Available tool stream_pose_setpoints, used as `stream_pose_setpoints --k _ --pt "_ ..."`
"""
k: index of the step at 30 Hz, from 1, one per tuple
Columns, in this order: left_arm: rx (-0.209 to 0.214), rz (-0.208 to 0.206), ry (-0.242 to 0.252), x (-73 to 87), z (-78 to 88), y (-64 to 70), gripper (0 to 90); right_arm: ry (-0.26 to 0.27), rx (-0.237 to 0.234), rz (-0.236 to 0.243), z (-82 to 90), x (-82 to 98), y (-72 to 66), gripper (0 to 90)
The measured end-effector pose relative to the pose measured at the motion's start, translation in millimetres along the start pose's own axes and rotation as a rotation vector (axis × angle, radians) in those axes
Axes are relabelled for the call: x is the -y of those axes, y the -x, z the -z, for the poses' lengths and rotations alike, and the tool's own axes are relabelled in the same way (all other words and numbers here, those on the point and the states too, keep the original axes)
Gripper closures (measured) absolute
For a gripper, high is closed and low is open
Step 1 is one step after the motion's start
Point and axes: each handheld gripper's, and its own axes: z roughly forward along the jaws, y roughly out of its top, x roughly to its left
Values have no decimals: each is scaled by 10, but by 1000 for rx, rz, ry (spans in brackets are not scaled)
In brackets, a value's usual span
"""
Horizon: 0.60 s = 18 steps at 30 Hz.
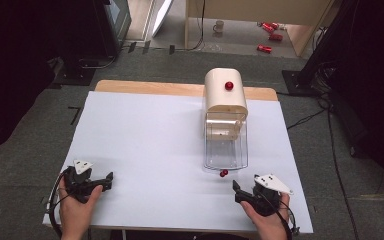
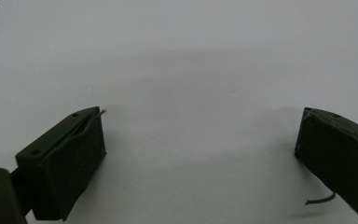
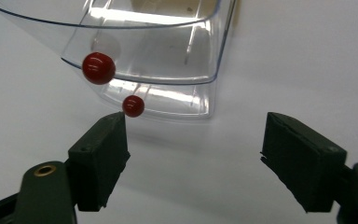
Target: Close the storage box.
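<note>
Inspecting right hand-held gripper: the right hand-held gripper stands with its jaws apart and nothing between the pads; it rests low over the tabletop just short of the clear drawer.
Left hand-held gripper: the left hand-held gripper is also wide open and empty, over bare white surface, well apart from the work; in the high view it sits at the near left corner.
Red knob: a small red knob sits on the front face of the clear drawer, just ahead of the right gripper's left jaw, near but not between the pads. The larger red ball above it seems to be a second knob or a reflection; I cannot tell which.
Cabinet: the drawer stands pulled out toward the person from a cream, round-topped box with its own red knob on top.
Risk, misalignment: the knob lies off the jaws' centre line, so closing now would likely meet air or clip it with one pad.
Risk, slip: the knob is small and round; a shallow pinch may slide off.
Risk, shifting: a push on the light drawer could move the whole box across the smooth tabletop.
Writing: no brand, label or legible text seen on the box, drawer or grippers.
</note>
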Motion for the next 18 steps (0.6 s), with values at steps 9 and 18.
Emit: stream_pose_setpoints --k 9,18 --pt "1 0 0 0 0 -1 14 7 -39 21 -36 -32 -178 477" --pt "1 0 0 -1 -1 -1 14 23 -76 28 -77 -67 -317 621"
